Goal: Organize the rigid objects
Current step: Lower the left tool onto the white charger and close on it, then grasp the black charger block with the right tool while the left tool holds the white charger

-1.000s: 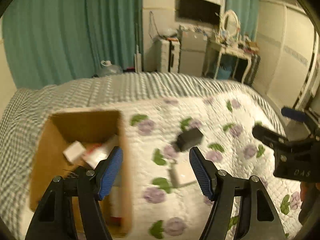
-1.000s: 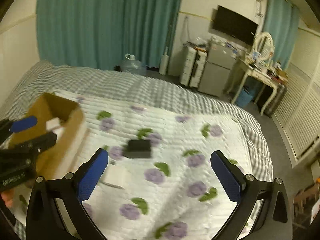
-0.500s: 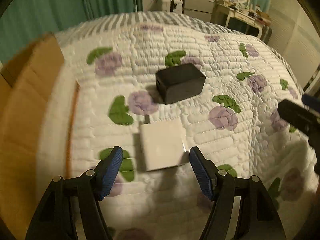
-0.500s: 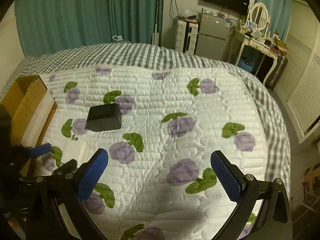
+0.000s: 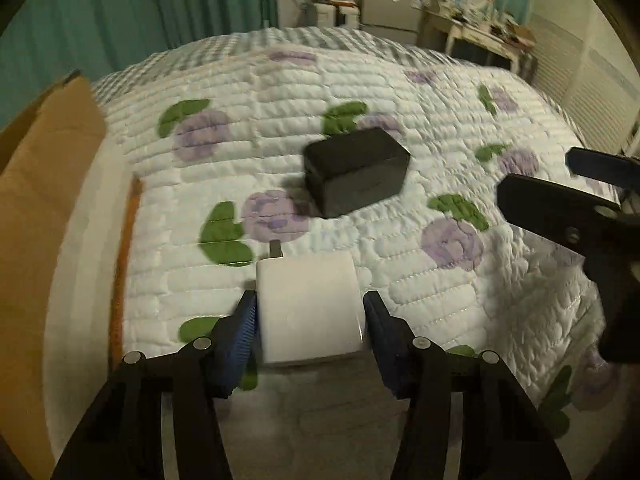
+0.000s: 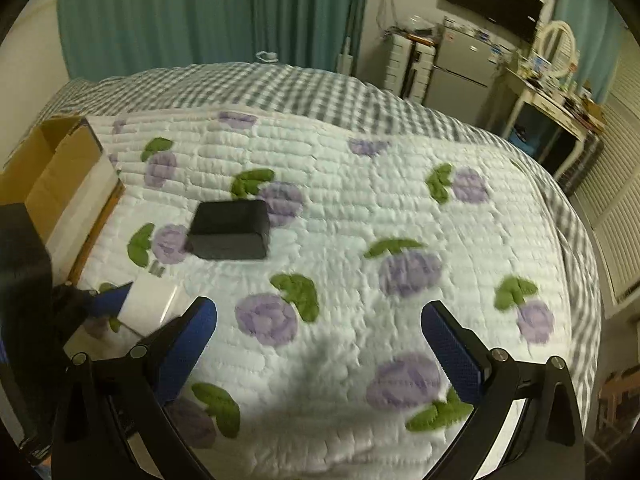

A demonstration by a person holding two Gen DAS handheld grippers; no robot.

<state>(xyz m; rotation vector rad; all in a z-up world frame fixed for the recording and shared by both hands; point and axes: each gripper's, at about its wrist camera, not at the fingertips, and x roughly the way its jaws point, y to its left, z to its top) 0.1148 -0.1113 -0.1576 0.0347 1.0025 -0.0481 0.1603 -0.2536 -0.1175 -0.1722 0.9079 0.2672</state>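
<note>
A white charger block (image 5: 310, 308) with metal prongs lies on the floral quilt. My left gripper (image 5: 308, 332) straddles it, blue pads close to both sides, still open. It also shows in the right wrist view (image 6: 150, 306). A black box (image 5: 356, 170) lies just beyond it on the quilt, also in the right wrist view (image 6: 230, 230). My right gripper (image 6: 318, 340) is open and empty above the quilt, to the right of both objects. A cardboard box (image 5: 44, 208) stands at the left, its inside hidden in both views (image 6: 60, 172).
The bed's quilt (image 6: 400, 208) spreads wide to the right of the objects. Beyond the bed stand teal curtains (image 6: 200, 16), a small fridge (image 6: 460, 60) and a white dressing table (image 6: 548, 96). The right gripper's arm (image 5: 580, 220) reaches in at the right of the left wrist view.
My left gripper has dropped from above the cardboard box to the quilt and closed in around the white charger block. My right gripper has tilted down toward the bed.
</note>
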